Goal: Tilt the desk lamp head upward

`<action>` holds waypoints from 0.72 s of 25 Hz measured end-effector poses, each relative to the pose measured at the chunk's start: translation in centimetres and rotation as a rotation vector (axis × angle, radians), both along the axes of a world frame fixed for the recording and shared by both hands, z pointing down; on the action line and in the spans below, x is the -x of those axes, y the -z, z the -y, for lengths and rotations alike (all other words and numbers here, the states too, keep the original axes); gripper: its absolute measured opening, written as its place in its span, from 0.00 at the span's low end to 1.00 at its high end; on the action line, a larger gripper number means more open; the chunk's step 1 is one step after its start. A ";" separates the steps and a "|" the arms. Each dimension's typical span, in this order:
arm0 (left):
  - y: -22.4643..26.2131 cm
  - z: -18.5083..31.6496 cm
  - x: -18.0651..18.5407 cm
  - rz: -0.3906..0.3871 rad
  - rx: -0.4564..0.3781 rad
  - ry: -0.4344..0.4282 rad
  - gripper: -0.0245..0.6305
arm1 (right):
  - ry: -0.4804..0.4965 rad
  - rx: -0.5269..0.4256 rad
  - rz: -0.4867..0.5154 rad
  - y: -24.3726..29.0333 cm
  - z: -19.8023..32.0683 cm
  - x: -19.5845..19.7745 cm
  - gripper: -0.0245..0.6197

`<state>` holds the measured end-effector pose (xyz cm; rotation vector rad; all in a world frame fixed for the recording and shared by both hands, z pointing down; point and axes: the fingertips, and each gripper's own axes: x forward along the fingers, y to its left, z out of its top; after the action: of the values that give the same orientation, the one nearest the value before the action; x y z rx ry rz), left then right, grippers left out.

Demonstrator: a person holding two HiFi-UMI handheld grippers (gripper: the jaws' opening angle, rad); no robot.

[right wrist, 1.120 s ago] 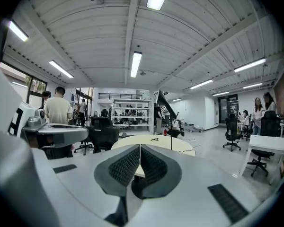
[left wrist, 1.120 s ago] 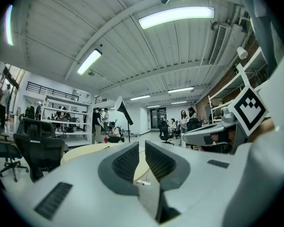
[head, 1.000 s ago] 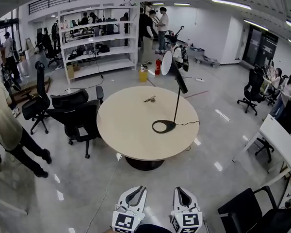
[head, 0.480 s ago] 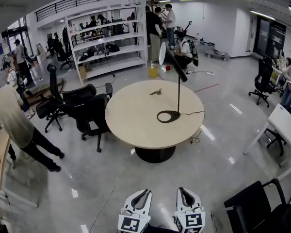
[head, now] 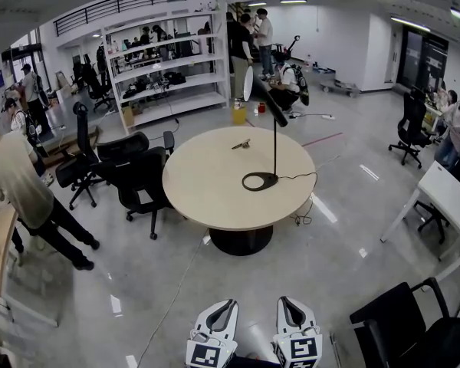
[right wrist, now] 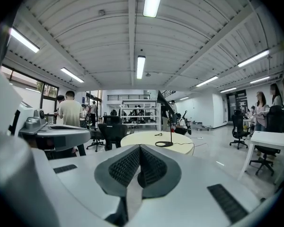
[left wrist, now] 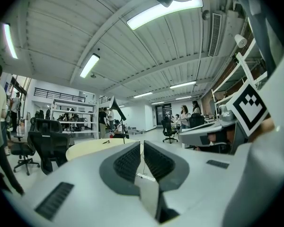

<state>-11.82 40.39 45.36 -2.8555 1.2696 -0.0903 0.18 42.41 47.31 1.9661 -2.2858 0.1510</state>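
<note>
- left gripper (head: 221, 307) was held low over the floor, well apart from the round table (head: 192, 205). Its jaws had just been closing; a slit was left between the pads (left wrist: 128, 161), with nothing in it.
- desk lamp (head: 275, 152) was seen upright on the table's right half, ring base (head: 268, 178) flat.
- lamp head (head: 267, 104): the long axis was slanted, with the wide white mouth (head: 248, 84) high at the left and the narrow end low at the right. The mouth was probably pointed left and slightly up, but it was too small to be sure.
- stage not settled: a head awaiting the tilt or one already raised would both fit.
- if the head is handled, the base should be pinned, the cone gripped lightly and the swing made slowly. The thin stem was judged tippy.
- right gripper (head: 290, 305) was held beside the left, its pads pressed together and empty.
</note>
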 end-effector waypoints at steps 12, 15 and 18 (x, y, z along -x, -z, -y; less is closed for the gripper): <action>0.0 -1.7 2.2 0.002 -0.014 0.057 0.11 | 0.032 -0.008 -0.001 0.0 -0.7 2.4 0.06; -0.1 -1.9 2.3 0.001 -0.014 0.071 0.11 | 0.040 0.000 -0.008 0.6 -0.7 2.6 0.06; 0.0 -2.2 2.1 0.004 -0.005 0.076 0.11 | 0.046 0.025 -0.009 0.4 -1.3 2.5 0.06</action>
<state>-13.88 42.62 45.32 -2.8015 1.3756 -0.0932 -2.28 43.71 46.94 1.8967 -2.3093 0.1649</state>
